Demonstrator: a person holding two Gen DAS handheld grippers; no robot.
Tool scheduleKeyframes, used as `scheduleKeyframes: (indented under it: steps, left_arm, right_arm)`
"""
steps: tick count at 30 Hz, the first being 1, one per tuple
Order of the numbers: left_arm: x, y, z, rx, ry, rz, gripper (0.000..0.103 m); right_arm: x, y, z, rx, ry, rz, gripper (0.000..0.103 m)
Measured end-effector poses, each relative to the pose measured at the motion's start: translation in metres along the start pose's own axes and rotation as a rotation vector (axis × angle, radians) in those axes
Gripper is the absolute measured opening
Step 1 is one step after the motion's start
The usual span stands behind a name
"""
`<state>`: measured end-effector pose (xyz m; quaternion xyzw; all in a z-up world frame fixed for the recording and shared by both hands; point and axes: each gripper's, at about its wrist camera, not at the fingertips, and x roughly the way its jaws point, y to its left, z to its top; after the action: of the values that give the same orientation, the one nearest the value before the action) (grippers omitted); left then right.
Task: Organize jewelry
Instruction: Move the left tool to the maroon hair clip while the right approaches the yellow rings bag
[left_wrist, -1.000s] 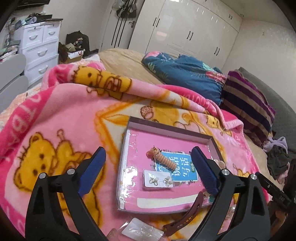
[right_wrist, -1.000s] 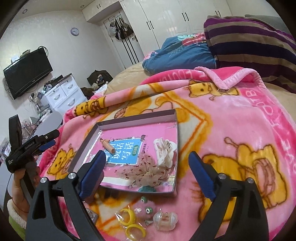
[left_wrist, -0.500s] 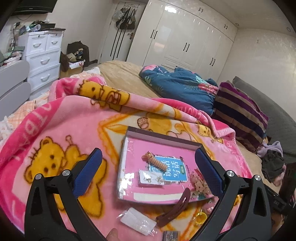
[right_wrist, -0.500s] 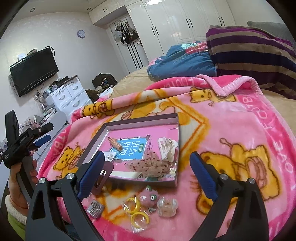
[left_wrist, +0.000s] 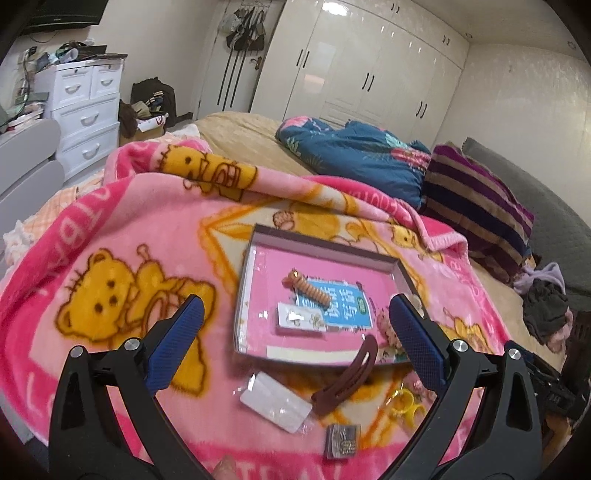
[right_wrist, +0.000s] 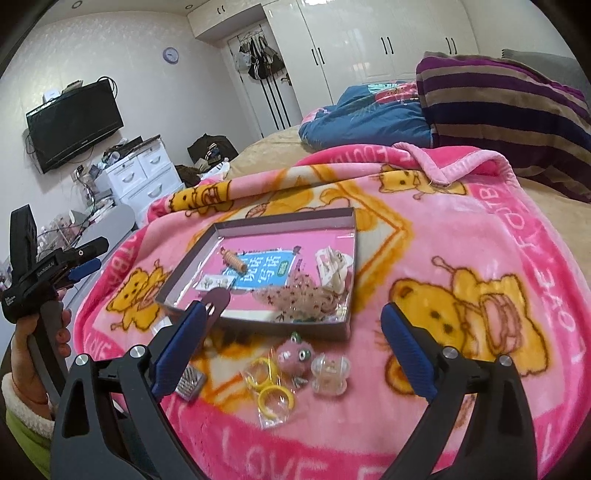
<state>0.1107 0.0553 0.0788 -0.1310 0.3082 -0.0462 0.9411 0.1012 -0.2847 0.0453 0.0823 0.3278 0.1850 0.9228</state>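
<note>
A shallow box tray (left_wrist: 325, 245) (right_wrist: 280, 219) lies on the pink bear blanket. It holds a spiral hair tie (left_wrist: 308, 290), an earring card (left_wrist: 301, 316), a beaded piece (right_wrist: 299, 297) and a white claw clip (right_wrist: 334, 267). A brown hair clip (left_wrist: 349, 378) leans over the tray's near edge. On the blanket before the tray lie a clear packet (left_wrist: 275, 400), a small metal comb (left_wrist: 341, 439), bagged yellow rings (right_wrist: 269, 387), a pink charm (right_wrist: 293, 354) and a clear clip (right_wrist: 330, 373). My left gripper (left_wrist: 295, 347) and right gripper (right_wrist: 291, 347) are both open and empty, raised above these items.
The blanket covers a bed with a blue quilt (left_wrist: 354, 158) and a striped pillow (left_wrist: 476, 206) behind. White drawers (left_wrist: 85, 110) stand at the left. The left gripper's handle and hand show in the right wrist view (right_wrist: 40, 280).
Both grippers have pulled back and up from the tray. More of the loose items in front of the tray have come into view.
</note>
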Motion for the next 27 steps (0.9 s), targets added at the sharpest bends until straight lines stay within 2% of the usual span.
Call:
scheduleKeyframes:
  steps: [27]
  left_arm:
    - [0.034,-0.029,-0.058,0.13,0.176,0.051,0.094]
  right_arm:
    - [0.015,0.033,-0.052,-0.15,0.139,0.06,0.095]
